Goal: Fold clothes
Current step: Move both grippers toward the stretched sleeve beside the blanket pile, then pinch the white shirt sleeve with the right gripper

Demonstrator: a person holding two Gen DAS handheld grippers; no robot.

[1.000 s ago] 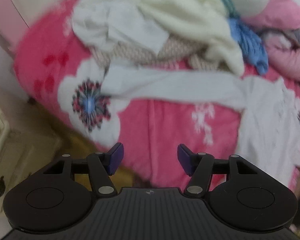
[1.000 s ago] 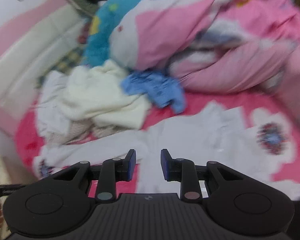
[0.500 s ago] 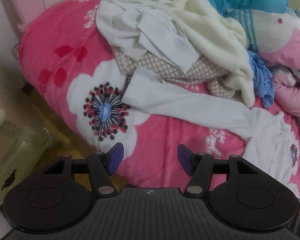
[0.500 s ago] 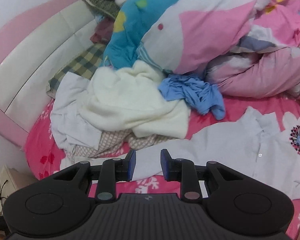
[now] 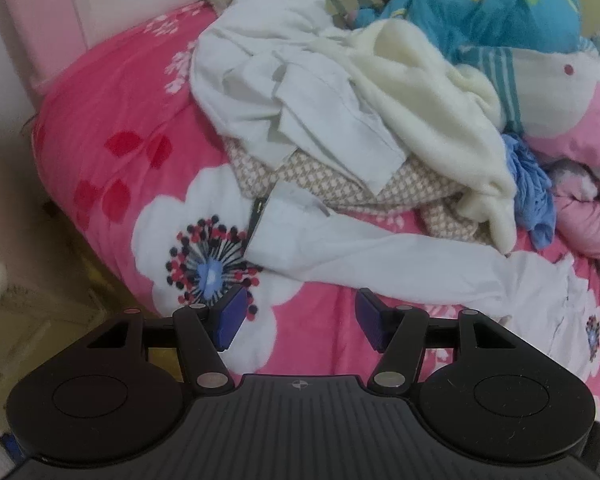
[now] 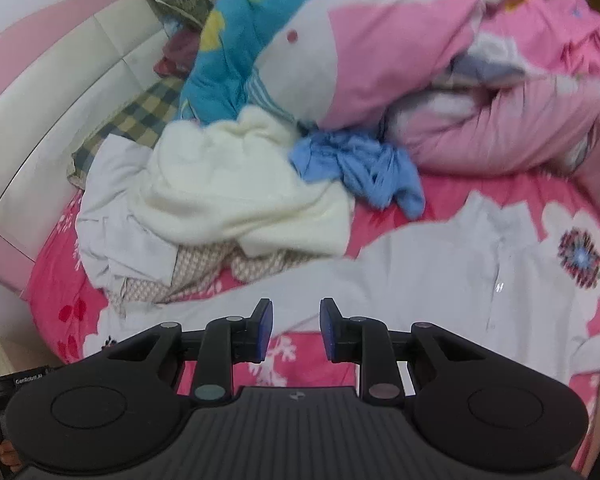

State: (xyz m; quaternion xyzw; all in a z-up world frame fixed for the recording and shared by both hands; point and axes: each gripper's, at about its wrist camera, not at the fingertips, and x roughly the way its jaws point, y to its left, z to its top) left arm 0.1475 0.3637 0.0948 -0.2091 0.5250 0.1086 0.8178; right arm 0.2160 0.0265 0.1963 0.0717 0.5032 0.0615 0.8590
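A white long-sleeved shirt (image 5: 380, 256) lies spread on the pink flowered bedcover, its sleeve stretching left to a cuff (image 5: 288, 208). The shirt's buttoned body (image 6: 452, 276) fills the right wrist view. My left gripper (image 5: 298, 320) hovers open above the bedcover, just below the sleeve, with nothing between its fingers. My right gripper (image 6: 295, 330) hangs over the sleeve near the bed's front edge, its jaws standing narrowly apart and empty. Behind the shirt sits a heap of clothes: a white garment (image 5: 292, 100), a cream fleece (image 6: 236, 188), a checked beige piece (image 5: 340, 184) and a blue garment (image 6: 364, 168).
A person lies under a blue and pink quilt (image 6: 360, 48) at the back of the bed. The padded pink and white headboard (image 6: 48, 92) runs along the left. The bed's edge drops to the floor (image 5: 60, 292) at the left. A hand holds the other gripper (image 6: 4, 440) at lower left.
Both views have slid towards the headboard side and sunk a little closer to the bed; the sleeve and cuff now sit nearer the left gripper. Neither gripper's jaws have visibly changed.
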